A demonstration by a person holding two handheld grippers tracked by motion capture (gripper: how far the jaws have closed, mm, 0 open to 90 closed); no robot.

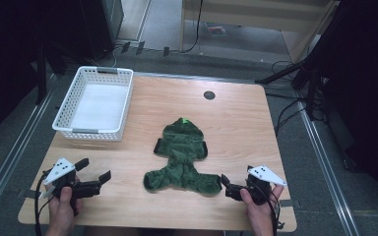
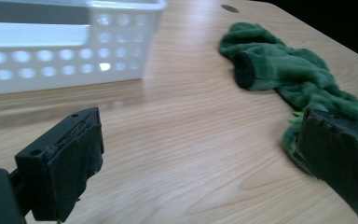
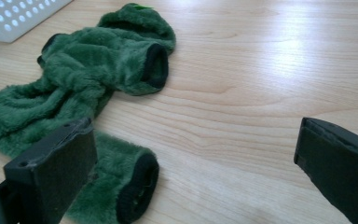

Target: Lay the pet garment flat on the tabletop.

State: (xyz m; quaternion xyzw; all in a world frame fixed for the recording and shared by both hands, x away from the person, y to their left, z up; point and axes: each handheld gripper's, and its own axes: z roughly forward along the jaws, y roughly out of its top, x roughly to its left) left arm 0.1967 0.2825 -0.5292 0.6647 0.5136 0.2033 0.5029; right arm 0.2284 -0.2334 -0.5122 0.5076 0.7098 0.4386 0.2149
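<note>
A fuzzy green hooded garment lies spread flat on the middle of the wooden table, hood toward the far side. My left gripper rests open at the front left, a hand's width from the garment, with bare wood between its jaws. My right gripper sits open at the front right, just beside the garment's near right leg. In the right gripper view, that leg's black-lined cuff lies by the left jaw of the gripper, and nothing is between the pads.
A white perforated basket stands empty at the table's back left, also seen as basket in the left gripper view. A round cable hole sits near the far edge. Dark stands and cables line the floor to the right.
</note>
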